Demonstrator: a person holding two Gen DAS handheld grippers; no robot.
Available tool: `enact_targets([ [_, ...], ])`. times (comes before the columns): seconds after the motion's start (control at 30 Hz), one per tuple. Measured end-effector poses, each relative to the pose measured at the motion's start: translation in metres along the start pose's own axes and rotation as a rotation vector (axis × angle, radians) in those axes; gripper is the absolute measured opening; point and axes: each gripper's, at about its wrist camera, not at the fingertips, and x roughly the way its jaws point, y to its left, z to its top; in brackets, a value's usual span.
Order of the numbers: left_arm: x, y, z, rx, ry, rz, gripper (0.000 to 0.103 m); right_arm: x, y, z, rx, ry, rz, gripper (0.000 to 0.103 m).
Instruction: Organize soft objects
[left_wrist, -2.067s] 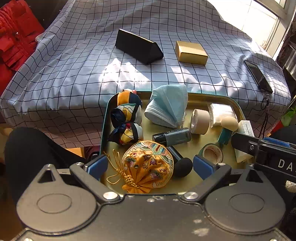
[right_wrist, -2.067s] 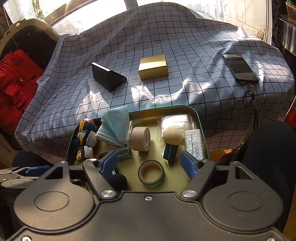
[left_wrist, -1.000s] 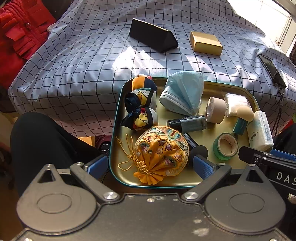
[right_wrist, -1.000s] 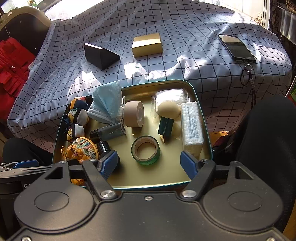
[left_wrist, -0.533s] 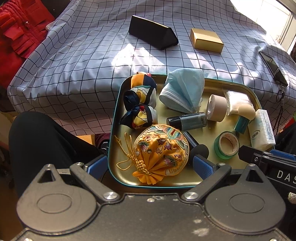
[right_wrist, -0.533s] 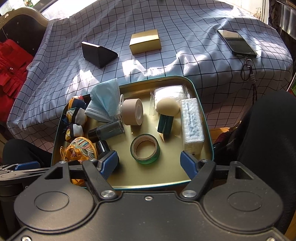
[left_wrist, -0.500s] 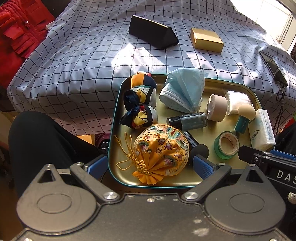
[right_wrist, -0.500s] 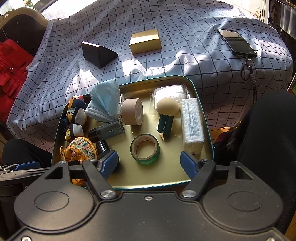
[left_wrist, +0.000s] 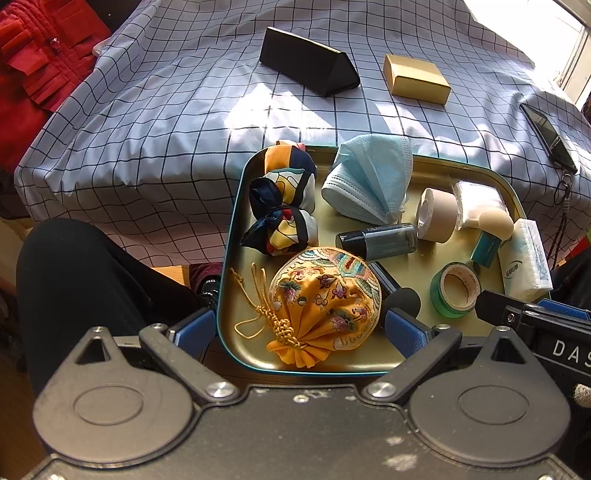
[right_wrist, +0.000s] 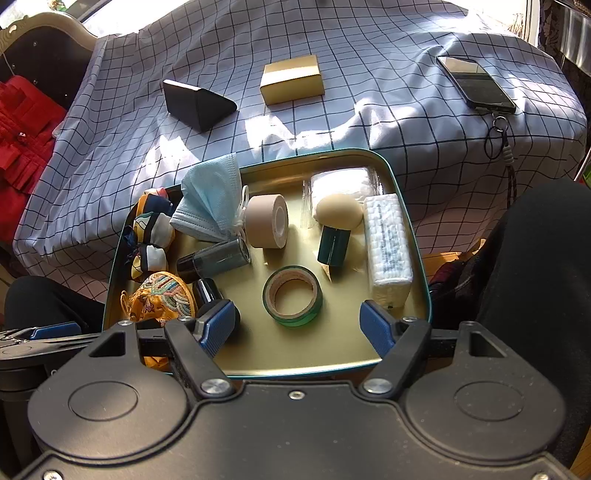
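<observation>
A gold tray with a teal rim (left_wrist: 236, 354) (right_wrist: 402, 218) holds soft things: an embroidered yellow pouch (left_wrist: 325, 299) (right_wrist: 162, 291), a knotted patterned scarf (left_wrist: 284, 206) (right_wrist: 149, 232), a light blue face mask (left_wrist: 373, 177) (right_wrist: 210, 199), a tissue pack (left_wrist: 528, 254) (right_wrist: 388, 247) and a beige sponge (right_wrist: 338, 212). My left gripper (left_wrist: 301, 326) is open above the pouch at the tray's near edge. My right gripper (right_wrist: 299, 325) is open above the tray's near edge, by the green tape roll (right_wrist: 293, 295).
The tray also holds a beige tape roll (right_wrist: 267, 219), a dark bottle (left_wrist: 376, 242) and a black-headed brush (left_wrist: 400, 295). On the checked cloth (left_wrist: 147, 122) lie a black triangular case (left_wrist: 308, 72), a gold box (left_wrist: 417, 79) and a phone (right_wrist: 474, 85). Dark-clothed legs flank the tray.
Both grippers have risen and pulled back a little, so the tray shows more fully from above. Nothing in the tray has moved. Both grippers stay open.
</observation>
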Motion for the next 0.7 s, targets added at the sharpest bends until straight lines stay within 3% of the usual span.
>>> enact_targets([
  [0.7,0.0028,0.0013,0.0009,-0.001,0.003,0.003,0.099,0.0027,0.0015,0.0008,0.003,0.006,0.002,0.071],
])
